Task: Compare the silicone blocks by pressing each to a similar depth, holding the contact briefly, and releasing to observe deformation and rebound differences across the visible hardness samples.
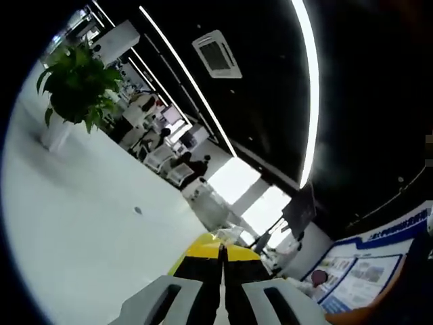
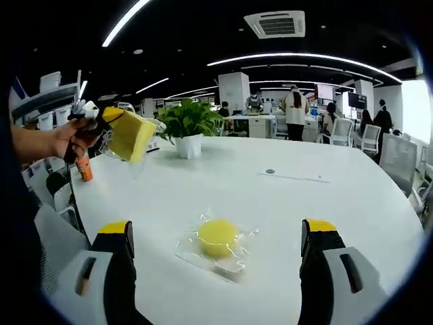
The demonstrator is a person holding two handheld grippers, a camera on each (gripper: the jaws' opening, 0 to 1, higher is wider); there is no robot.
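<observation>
An open-plan office: rows of desks and chairs [image 2: 371, 137], people standing at workstations, ceiling light strips [image 1: 308, 88], potted plant [image 2: 189, 122]

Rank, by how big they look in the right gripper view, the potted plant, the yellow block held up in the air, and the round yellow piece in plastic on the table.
1. Potted plant, though it stands farther back.
2. Held yellow block.
3. Round yellow piece, close to the block in looks; nearness makes this unsure.

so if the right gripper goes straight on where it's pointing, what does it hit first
Probably the yellow silicone block in clear wrap, lying on the white table between the open right gripper's jaws; depth is uncertain.
</observation>
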